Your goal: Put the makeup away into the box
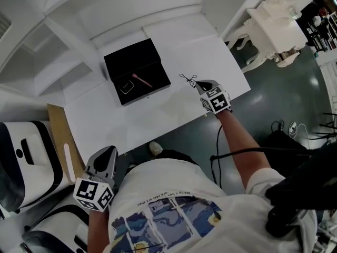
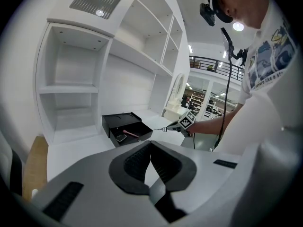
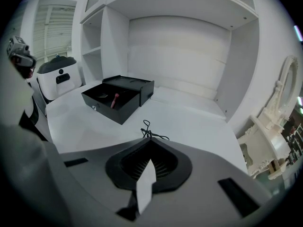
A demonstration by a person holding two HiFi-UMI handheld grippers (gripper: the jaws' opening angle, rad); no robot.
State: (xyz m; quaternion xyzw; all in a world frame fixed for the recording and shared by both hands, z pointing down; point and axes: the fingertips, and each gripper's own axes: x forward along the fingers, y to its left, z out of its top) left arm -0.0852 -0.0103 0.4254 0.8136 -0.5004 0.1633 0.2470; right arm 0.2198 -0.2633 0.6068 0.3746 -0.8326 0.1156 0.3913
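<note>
Pinched in the closed tips of the right gripper point(image 1: 199, 85), right of centre in the head view: a thin black looped tool point(image 1: 188, 78), wire loops poking out past the jaws toward the box. Sits low over the white table point(image 1: 158, 123) near its right edge; touching the top or not, cannot tell. To the left and well apart, upper centre of the frame: the open black box point(image 1: 134, 57), lid standing up at the back, with a pink stick point(image 1: 142, 80) and a small square compact point(image 1: 126, 86) lying in its tray. At lower left, off the table's near edge: the left gripper point(image 1: 108, 149), jaws together at the tips with nothing between them. Black-and-white square markers on both gripper cubes. Across the white shirt point(image 1: 174, 202), a line of small print above a blue picture, too small to read. From the right gripper down past the forearm, a black cable point(image 1: 217, 152). Behind the table, white built-in shelves point(image 3: 180, 46), bare. Against the table's left end, a brown board point(image 1: 62, 136); beside it, a rounded white-and-black machine point(image 1: 26, 157). Upper right, ornate white carved furniture point(image 1: 274, 25) on a dark grey-green floor point(image 1: 284, 96).
</note>
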